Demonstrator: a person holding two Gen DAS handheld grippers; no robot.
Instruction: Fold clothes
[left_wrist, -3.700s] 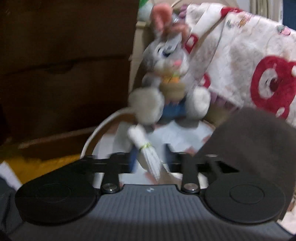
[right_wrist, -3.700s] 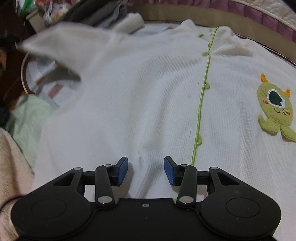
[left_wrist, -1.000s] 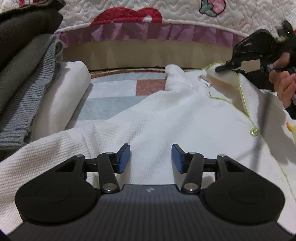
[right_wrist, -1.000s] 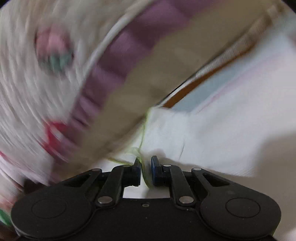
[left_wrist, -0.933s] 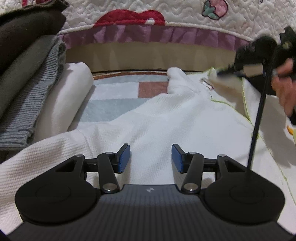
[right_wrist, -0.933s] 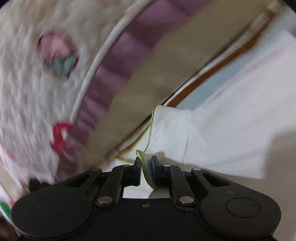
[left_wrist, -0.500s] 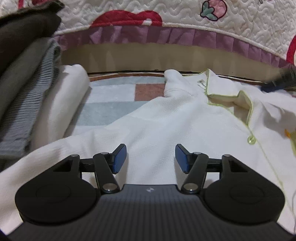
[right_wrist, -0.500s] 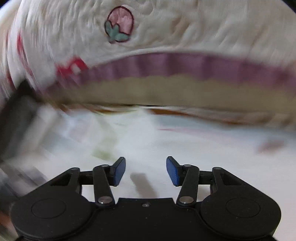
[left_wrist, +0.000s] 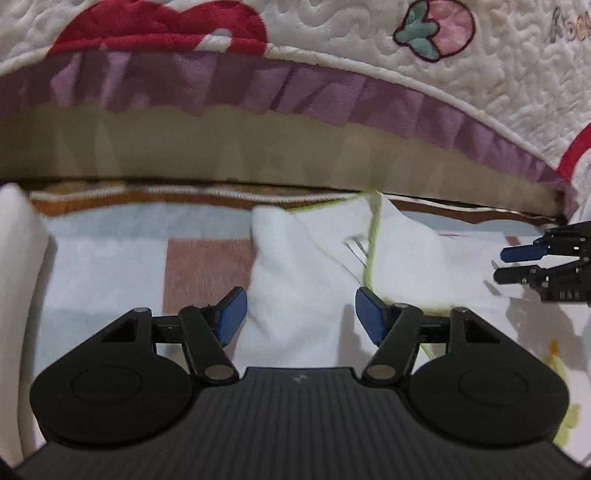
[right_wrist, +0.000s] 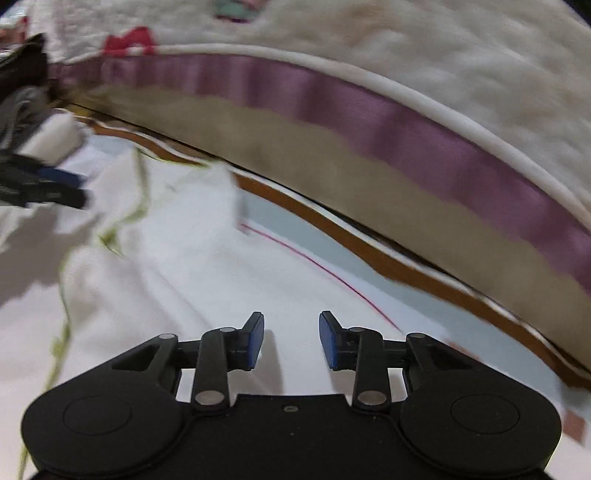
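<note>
Over the collar end of a white garment (left_wrist: 303, 295), the left gripper (left_wrist: 297, 314) hangs with its jaws spread wide; they have just been opening, and the cloth lies under the gap between the blue pads (left_wrist: 231, 314), which do not press on it. Off to its right, the right gripper (right_wrist: 291, 341) stands over the same garment, jaws likewise parted after just opening, with nothing caught between them.

Outward from the tools, the garment lies spread on a patchwork mat (left_wrist: 110, 266) of pale blue and pink squares, its green-trimmed neckline (left_wrist: 371, 251) near the mat's far edge. Beyond that edge rises a quilted bedspread (left_wrist: 480, 92) with a purple frill. A rolled white cloth (left_wrist: 18, 258) sits at the mat's left edge.

As for progress, the garment seems laid out and the collar set down, though motion blur makes the lie of the cloth hard to read. No fold across the body shows yet, so the sleeves and the folding proper look still to be done.
</note>
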